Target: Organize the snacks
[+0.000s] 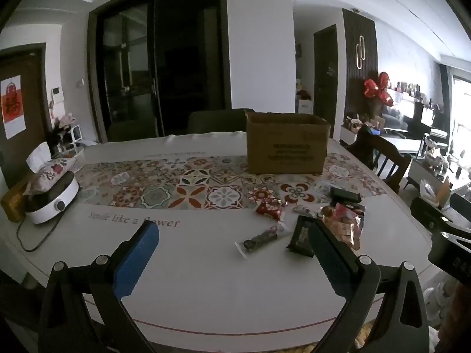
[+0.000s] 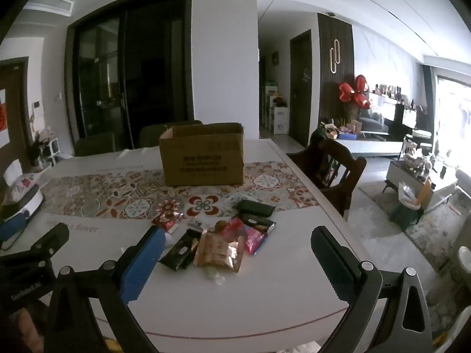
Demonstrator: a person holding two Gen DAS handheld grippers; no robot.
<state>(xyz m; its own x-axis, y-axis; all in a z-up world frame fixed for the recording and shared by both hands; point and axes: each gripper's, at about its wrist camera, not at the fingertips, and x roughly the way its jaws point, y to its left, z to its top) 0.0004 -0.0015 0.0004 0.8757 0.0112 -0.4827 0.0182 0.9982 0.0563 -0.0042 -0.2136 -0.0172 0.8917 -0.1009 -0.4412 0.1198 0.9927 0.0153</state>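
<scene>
Several snack packets lie in a loose pile on the white table: a tan pouch point(image 2: 219, 251), a black packet point(image 2: 181, 250), a pink packet point(image 2: 256, 236), a red packet point(image 2: 166, 220) and a dark pack point(image 2: 254, 208). In the left wrist view I see the black packet point(image 1: 300, 236), a long tube-shaped packet point(image 1: 262, 238) and the red packet point(image 1: 269, 209). An open cardboard box point(image 1: 287, 144) point(image 2: 203, 153) stands behind them on the patterned runner. My left gripper point(image 1: 232, 238) is open and empty above the table. My right gripper point(image 2: 238, 245) is open and empty, near the pile.
A white round appliance point(image 1: 53, 200) with a cord and a tissue box point(image 1: 44, 164) sit at the table's left end. A wooden chair point(image 2: 332, 170) stands at the right edge. Dark chairs point(image 1: 220, 120) are behind the table.
</scene>
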